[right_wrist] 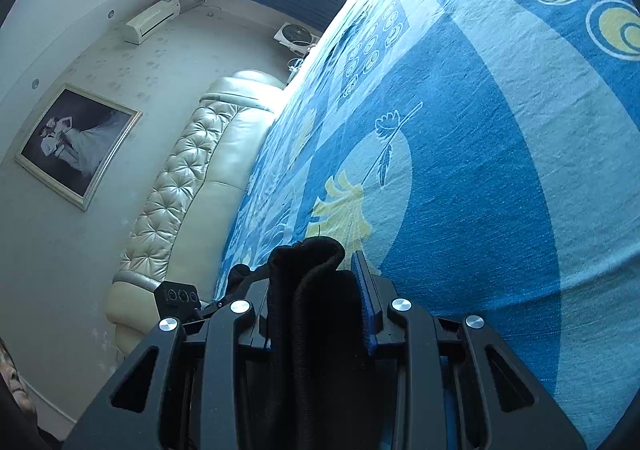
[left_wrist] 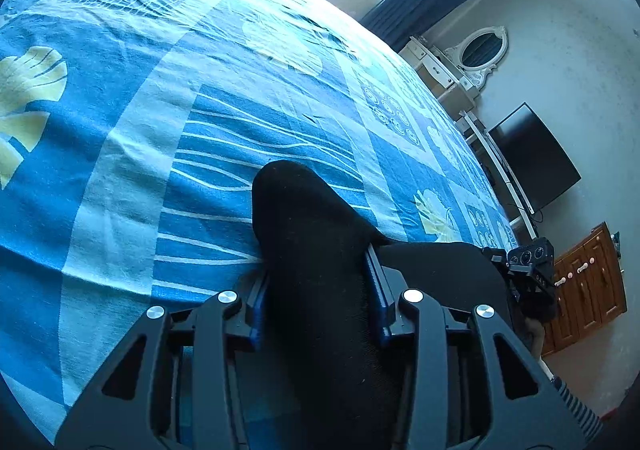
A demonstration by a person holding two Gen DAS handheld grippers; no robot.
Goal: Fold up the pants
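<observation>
Two grippers: both carry black cloth; the landmark for every place below is the blue patterned bedspread.
Pants: black pants, bunched between the fingers of each gripper, hanging just above the bedspread near its close edge, as far as the wrist views show.
Left gripper: left gripper has its blue-padded fingers on either side of a thick roll of the cloth; the pads look pressed against it, so I read it as clamped on the pants.
Right gripper: right gripper holds a folded, ribbed edge of the cloth, perhaps a hem or waistband, between its pads; clamped on the pants too.
Other gripper seen: in the left wrist view the right gripper sits at the far end of a black stretch of cloth, over the bedspread's edge.
Step in hand: judged as carrying the pants to the bedspread, held at two points, before laying them out.
Next move calls for: lowering both ends together onto the bedspread, keeping the cloth taut so it lands flat, then letting go.
Long axis: appears to run from one gripper to the other, roughly along the bedspread's near edge; which end is the waist I cannot tell.
Risk: slack cloth may bunch on landing.
</observation>
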